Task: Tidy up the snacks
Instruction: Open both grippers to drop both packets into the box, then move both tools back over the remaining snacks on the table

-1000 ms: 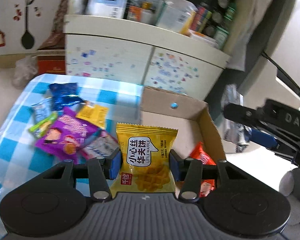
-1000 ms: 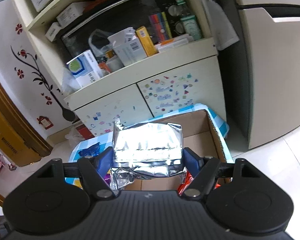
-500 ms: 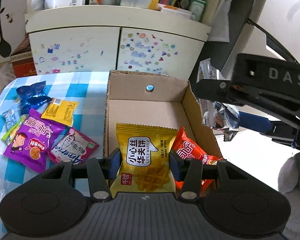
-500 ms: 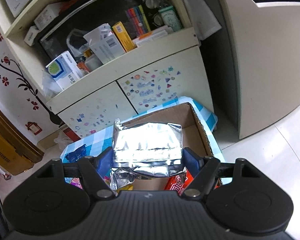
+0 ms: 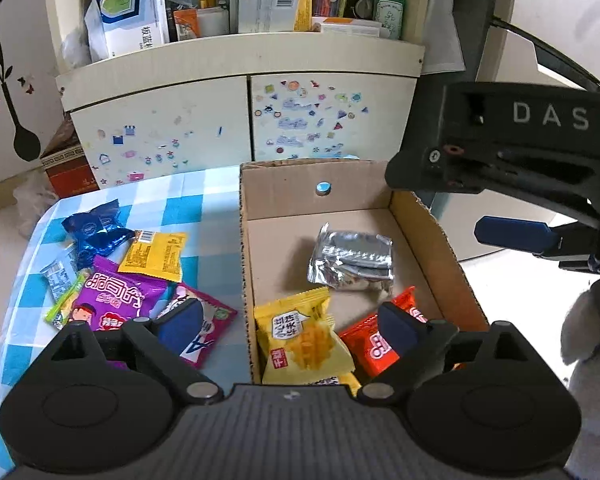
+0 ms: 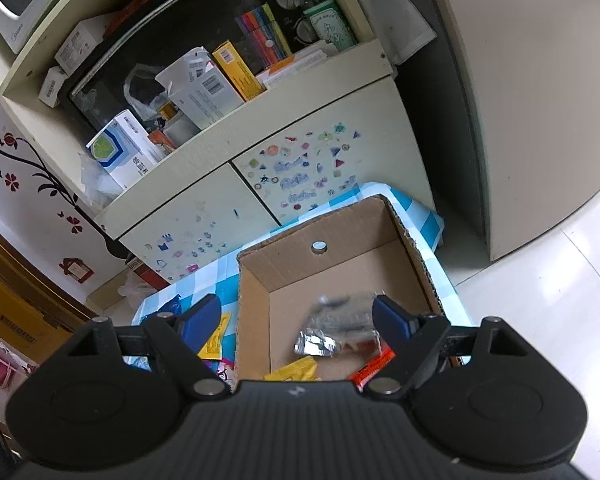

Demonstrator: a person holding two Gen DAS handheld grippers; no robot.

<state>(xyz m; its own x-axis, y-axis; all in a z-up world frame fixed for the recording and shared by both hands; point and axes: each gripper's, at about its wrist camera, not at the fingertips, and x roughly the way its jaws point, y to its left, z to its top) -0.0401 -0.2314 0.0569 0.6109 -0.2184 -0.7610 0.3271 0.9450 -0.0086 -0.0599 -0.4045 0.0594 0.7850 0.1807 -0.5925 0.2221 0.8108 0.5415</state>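
Note:
A cardboard box (image 5: 424,236) stands on the blue checked table (image 5: 204,204). Inside it lie a yellow waffle packet (image 5: 300,340), a red packet (image 5: 376,344) and a silver foil packet (image 5: 352,260). My left gripper (image 5: 290,326) hangs over the box's near left corner, its jaws opening, apart from the yellow packet below. In the right wrist view my right gripper (image 6: 296,320) is above the box (image 6: 404,232), jaws opening, with the blurred silver packet (image 6: 332,332) loose beneath them. The right gripper also shows at the right of the left wrist view (image 5: 512,236).
Several loose packets lie on the table left of the box: a purple one (image 5: 116,300), a yellow one (image 5: 156,256), blue ones (image 5: 96,228) and a pink one (image 5: 216,316). A cream cabinet (image 5: 244,120) with cluttered shelves stands behind. A white fridge (image 6: 540,100) is to the right.
Both grippers let go: the yellow waffle packet dropped from the left one into the box, and the silver foil packet fell from the right one onto the box floor.

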